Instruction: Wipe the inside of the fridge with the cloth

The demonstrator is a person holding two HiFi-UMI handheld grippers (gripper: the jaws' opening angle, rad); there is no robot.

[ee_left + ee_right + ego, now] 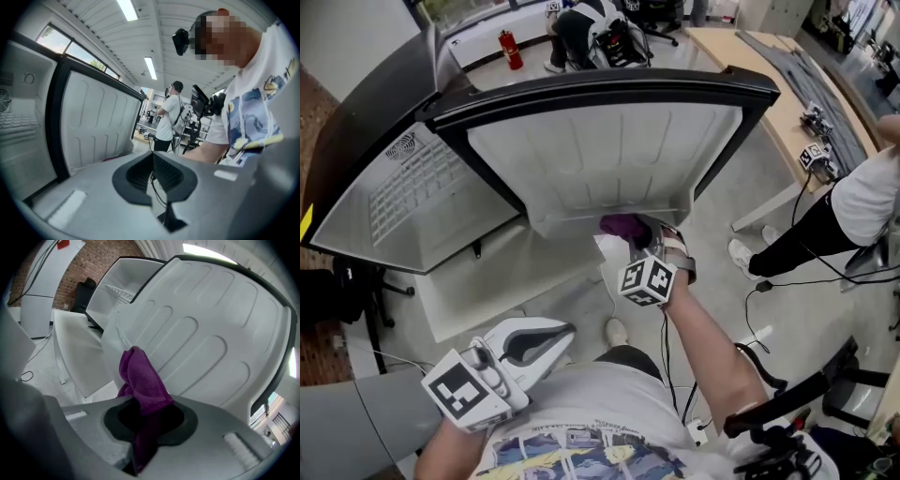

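The fridge stands open, its white cavity and wire shelf (408, 192) at the left and the ribbed inner door panel (600, 155) straight ahead. My right gripper (645, 246) is shut on a purple cloth (623, 227), held at the door panel's lower edge. In the right gripper view the cloth (140, 380) bunches up out of the shut jaws (145, 416), close to the door panel (211, 343). My left gripper (534, 342) hangs low by my body, away from the fridge. Its jaws (152, 171) are shut with nothing between them.
A person (853, 206) stands at the right beside a long wooden table (769, 89). Another person (591, 33) bends over at the back near a red fire extinguisher (510, 49). Cables run over the floor, and a black chair (787, 422) is at lower right.
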